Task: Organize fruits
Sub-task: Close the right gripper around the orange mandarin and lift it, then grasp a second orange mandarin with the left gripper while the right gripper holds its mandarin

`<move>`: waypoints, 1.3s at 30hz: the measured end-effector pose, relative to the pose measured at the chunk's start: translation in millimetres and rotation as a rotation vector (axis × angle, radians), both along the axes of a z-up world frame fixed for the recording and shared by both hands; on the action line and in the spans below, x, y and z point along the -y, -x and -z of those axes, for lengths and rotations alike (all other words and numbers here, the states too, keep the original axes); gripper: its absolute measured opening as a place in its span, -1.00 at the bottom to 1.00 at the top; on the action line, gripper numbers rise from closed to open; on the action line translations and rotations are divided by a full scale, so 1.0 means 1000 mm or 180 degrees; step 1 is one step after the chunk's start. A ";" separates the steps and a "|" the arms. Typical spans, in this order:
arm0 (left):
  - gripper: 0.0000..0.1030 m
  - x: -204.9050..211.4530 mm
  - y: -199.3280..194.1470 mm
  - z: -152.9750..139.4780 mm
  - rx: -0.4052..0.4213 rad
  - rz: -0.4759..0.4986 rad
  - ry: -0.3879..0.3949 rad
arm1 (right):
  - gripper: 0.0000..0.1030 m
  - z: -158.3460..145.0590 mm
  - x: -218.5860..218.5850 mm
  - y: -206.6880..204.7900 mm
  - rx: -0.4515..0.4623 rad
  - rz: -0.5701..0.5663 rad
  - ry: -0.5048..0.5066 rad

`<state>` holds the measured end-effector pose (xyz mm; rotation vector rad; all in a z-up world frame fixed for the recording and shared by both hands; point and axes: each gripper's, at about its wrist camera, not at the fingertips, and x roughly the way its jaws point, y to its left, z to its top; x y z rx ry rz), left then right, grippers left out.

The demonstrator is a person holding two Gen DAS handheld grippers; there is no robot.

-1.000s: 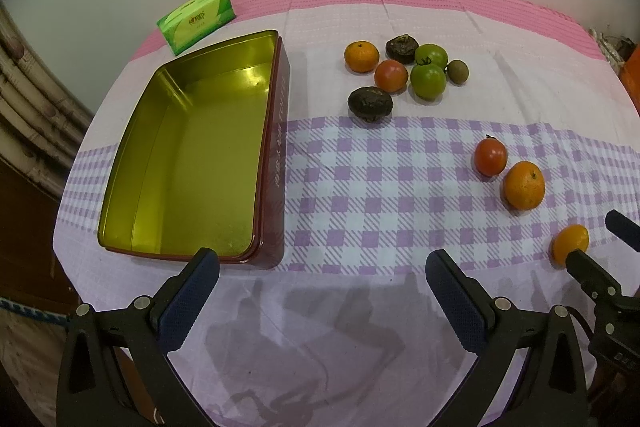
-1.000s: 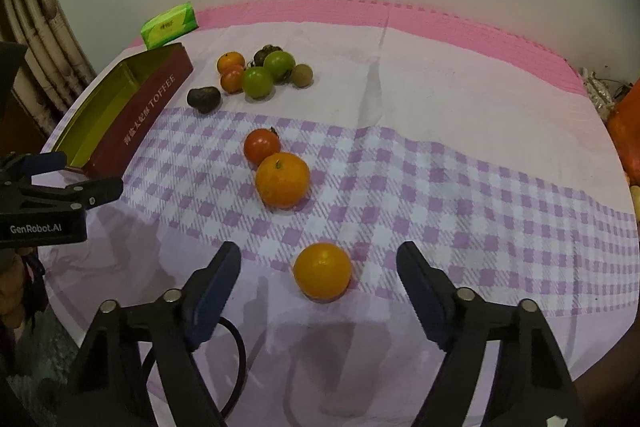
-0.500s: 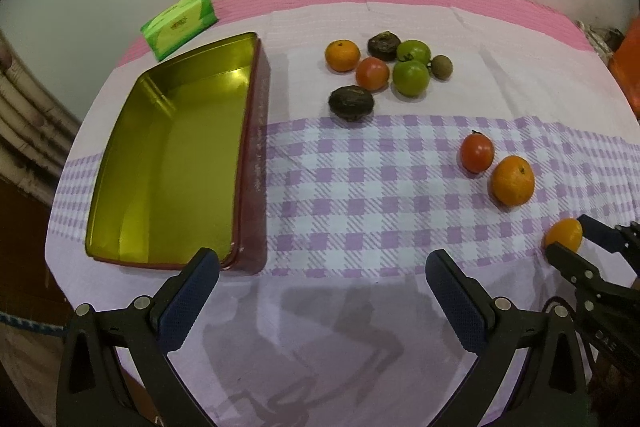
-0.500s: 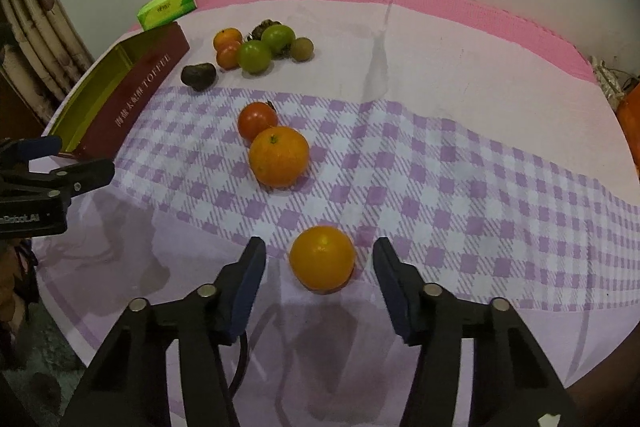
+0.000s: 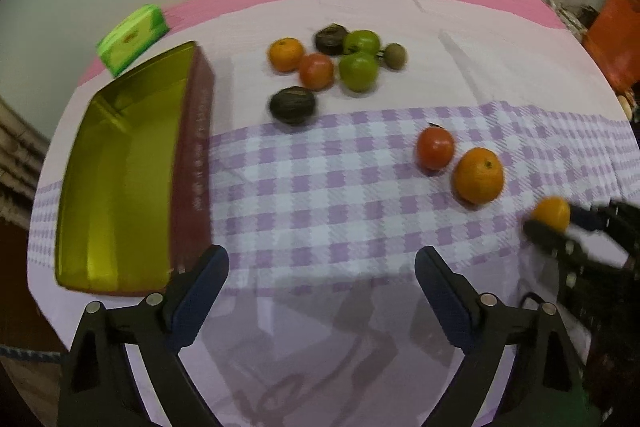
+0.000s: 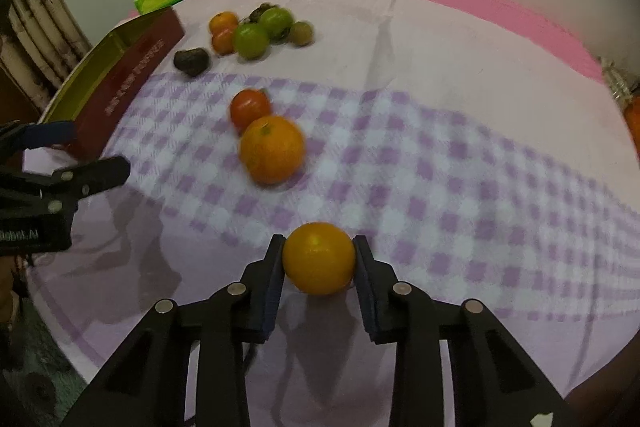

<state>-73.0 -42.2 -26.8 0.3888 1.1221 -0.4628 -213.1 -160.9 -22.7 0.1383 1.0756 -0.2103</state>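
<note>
Since a second ago, your right gripper (image 6: 319,259) has been closing in, and now both pads are pressing against the sides of the small orange (image 6: 319,258), which is sitting at the near edge of the checked band on the tablecloth (image 6: 440,75). From the left wrist view, that same small orange (image 5: 551,213) is showing at the far right, pinched between the right gripper's (image 5: 560,223) dark fingers, though this corner is blurred.

Your left gripper (image 5: 322,291) is hanging released, its blue pads spread wide above the near part of the cloth and holding nothing. Just to its left, the gold-lined tin (image 5: 120,171) with dark red walls is lying open on the worktop, and no fruit is showing inside it.

Beyond the grasped fruit, a larger orange (image 6: 272,149) and a red tomato (image 6: 250,107) are sitting just beside each other on the checked band. Farther away, a cluster is resting on the pale part of the cloth: an orange (image 5: 285,54), a second tomato (image 5: 316,71), two green fruits (image 5: 359,71), a small brown fruit (image 5: 395,55) and a dark one (image 5: 330,39) at the back. Another dark fruit (image 5: 292,105) is lying apart, nearer the tin. A green packet (image 5: 131,38) is sitting beyond the tin's far end.
</note>
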 end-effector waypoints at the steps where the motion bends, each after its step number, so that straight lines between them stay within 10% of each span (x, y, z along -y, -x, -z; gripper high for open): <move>1: 0.75 0.005 0.000 0.001 -0.0022 0.0044 0.0008 | -0.42 -0.002 0.006 0.000 0.0009 0.0036 0.0034; 25: -0.22 0.108 -0.006 0.028 -0.0522 0.0592 0.0197 | -0.41 -0.001 0.089 -0.001 0.0122 0.0704 -0.0224; 39: -0.23 0.022 -0.045 -0.037 -0.0085 0.0151 0.0373 | -0.41 0.002 0.087 -0.002 0.0084 0.0679 -0.0176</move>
